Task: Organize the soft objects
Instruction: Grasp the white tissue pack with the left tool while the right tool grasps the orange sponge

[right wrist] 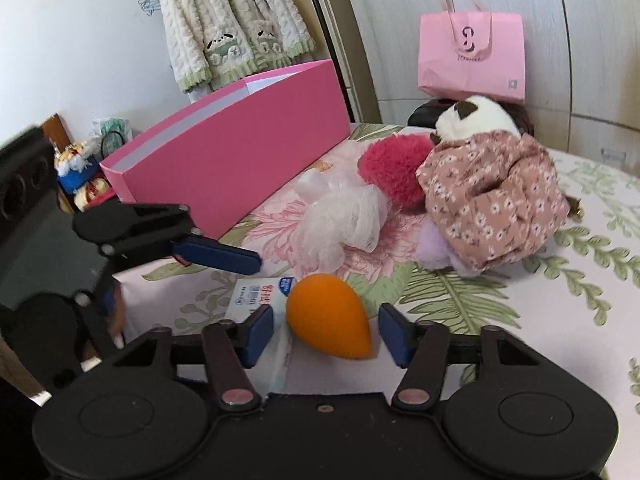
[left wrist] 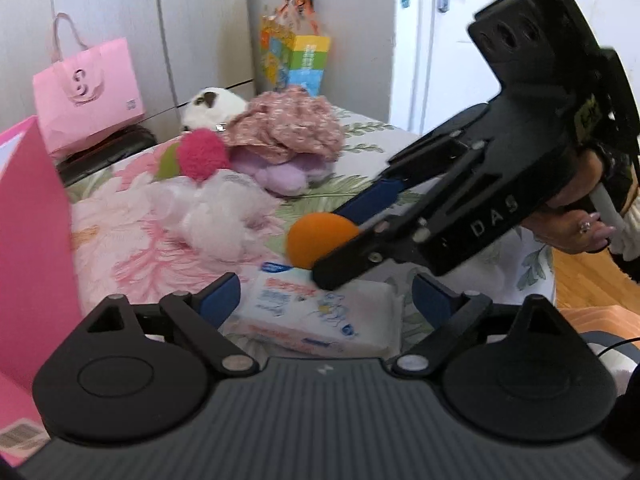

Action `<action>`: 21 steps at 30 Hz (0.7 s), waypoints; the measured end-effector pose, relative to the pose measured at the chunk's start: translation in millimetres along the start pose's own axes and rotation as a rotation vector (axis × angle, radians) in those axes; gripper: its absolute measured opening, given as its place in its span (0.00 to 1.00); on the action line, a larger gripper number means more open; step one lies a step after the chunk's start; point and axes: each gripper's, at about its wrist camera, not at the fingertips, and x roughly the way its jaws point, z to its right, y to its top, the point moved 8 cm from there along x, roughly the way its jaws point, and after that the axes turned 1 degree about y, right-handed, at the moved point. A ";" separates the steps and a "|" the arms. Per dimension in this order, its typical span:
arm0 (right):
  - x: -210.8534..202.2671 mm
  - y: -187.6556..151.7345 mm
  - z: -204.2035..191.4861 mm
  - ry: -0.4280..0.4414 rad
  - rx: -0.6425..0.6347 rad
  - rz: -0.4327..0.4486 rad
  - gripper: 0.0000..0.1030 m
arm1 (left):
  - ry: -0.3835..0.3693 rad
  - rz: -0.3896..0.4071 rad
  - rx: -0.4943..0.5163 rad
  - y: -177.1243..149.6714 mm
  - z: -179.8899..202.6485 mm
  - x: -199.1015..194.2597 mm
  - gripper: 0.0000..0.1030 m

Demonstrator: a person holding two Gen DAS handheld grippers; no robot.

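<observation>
Right tool (right wrist: 326, 334) gapes around an orange sponge (right wrist: 330, 314) on the bed (right wrist: 500, 292), pads not touching it. Left tool (left wrist: 326, 300) hangs released over a wipes pack (left wrist: 316, 320). Pink box (right wrist: 240, 152) at ten o'clock, plush pile (right wrist: 460, 196) at one.

The left tool (left wrist: 324, 300) points forward and down, its jaws spread wide with neither blue pad (left wrist: 220, 298) pressing on anything. The right tool (right wrist: 326, 334) slants down at a like angle, jaws partly open, a gap showing on each side between its pads (right wrist: 260, 334). Seen from the left wrist, the right tool reaches in from the right, a hand (left wrist: 576, 216) gripping its handle, a ring on one finger.
</observation>
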 end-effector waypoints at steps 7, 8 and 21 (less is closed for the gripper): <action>-1.0 0.1 4.2 -0.005 0.012 0.006 0.47 | 0.066 -0.011 0.013 -5.7 -0.8 10.4 0.94; -1.0 -0.2 4.3 -0.006 0.011 0.007 0.47 | 0.063 -0.010 -0.005 -6.5 -2.0 11.3 0.94; -3.6 -5.1 -2.0 -0.008 -0.041 0.035 0.45 | 0.093 0.021 -0.079 -9.2 -4.4 5.4 0.79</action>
